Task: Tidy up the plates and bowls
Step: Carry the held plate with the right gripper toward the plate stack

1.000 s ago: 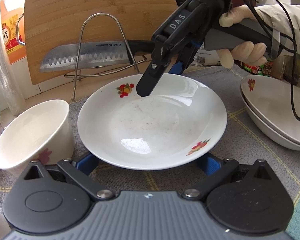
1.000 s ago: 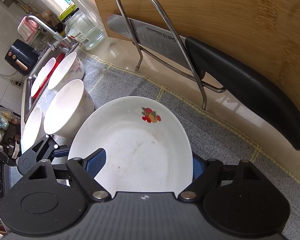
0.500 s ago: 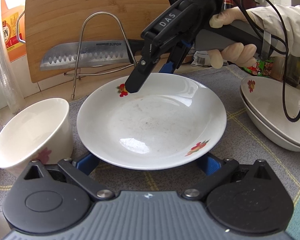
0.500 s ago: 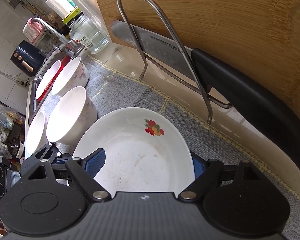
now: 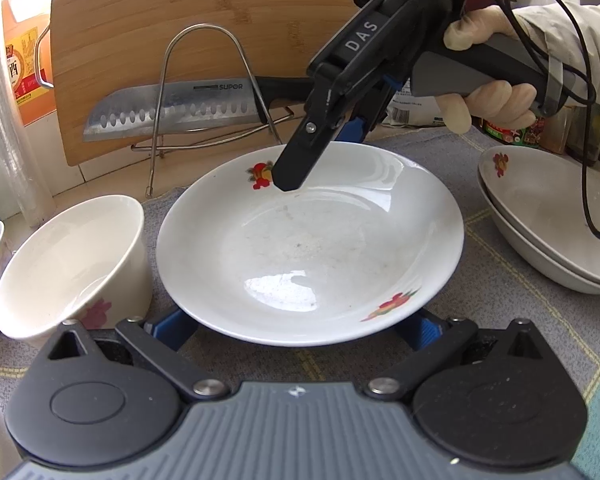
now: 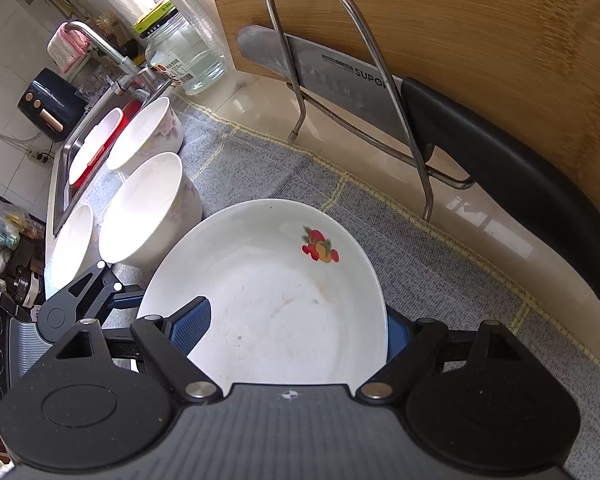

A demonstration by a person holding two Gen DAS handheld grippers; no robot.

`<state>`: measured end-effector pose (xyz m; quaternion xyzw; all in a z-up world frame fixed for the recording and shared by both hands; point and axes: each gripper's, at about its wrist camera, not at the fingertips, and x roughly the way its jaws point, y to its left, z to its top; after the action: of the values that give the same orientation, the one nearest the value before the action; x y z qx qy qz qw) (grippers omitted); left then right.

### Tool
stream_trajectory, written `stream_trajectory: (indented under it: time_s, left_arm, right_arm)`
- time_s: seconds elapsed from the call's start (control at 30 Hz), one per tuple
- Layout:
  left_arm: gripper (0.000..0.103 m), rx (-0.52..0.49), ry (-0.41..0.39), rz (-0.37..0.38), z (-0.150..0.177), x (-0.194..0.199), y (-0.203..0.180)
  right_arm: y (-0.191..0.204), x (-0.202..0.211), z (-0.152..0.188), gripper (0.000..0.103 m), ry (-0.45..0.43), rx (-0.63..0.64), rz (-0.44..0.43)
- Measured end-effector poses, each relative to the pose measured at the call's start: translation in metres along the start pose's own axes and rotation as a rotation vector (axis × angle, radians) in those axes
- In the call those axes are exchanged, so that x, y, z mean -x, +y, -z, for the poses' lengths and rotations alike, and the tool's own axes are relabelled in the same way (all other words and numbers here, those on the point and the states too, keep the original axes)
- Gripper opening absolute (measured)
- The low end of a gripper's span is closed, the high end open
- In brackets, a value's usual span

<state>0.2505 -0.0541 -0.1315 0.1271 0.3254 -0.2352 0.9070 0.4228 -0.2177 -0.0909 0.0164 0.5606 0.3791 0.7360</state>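
Note:
A white plate with fruit prints (image 5: pixel 312 248) lies on the grey mat, also in the right wrist view (image 6: pixel 276 300). My left gripper (image 5: pixel 300 320) is open, its blue fingers under the plate's near rim on both sides. My right gripper (image 6: pixel 296 328) straddles the far rim: one finger (image 5: pixel 296 160) over the inside of the plate, the other finger (image 6: pixel 396 334) behind the rim. Its jaws look open; I cannot tell if they touch the plate. A white bowl (image 5: pixel 72 260) stands left of the plate. Stacked plates (image 5: pixel 548 216) sit at the right.
A knife (image 5: pixel 168 112) rests in a wire rack (image 5: pixel 204 80) against a wooden cutting board (image 5: pixel 204 20) behind the plate. More bowls (image 6: pixel 144 132) stand by the sink (image 6: pixel 72 168) with its tap. Bottles and jars line the back edge.
My right gripper has shifted a little along the plate's far rim, left and then back to the right. The plate has hardly moved and the left gripper stays put.

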Motion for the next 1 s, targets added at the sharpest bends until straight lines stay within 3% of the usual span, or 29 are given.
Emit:
stream_trajectory:
  time_s: [1.0]
  left_arm:
    - [0.102, -0.042, 0.004, -0.005, -0.007, 0.037, -0.013]
  right_arm:
    - [0.031, 0.026, 0.023, 0.09, -0.04, 0.034, 0.02]
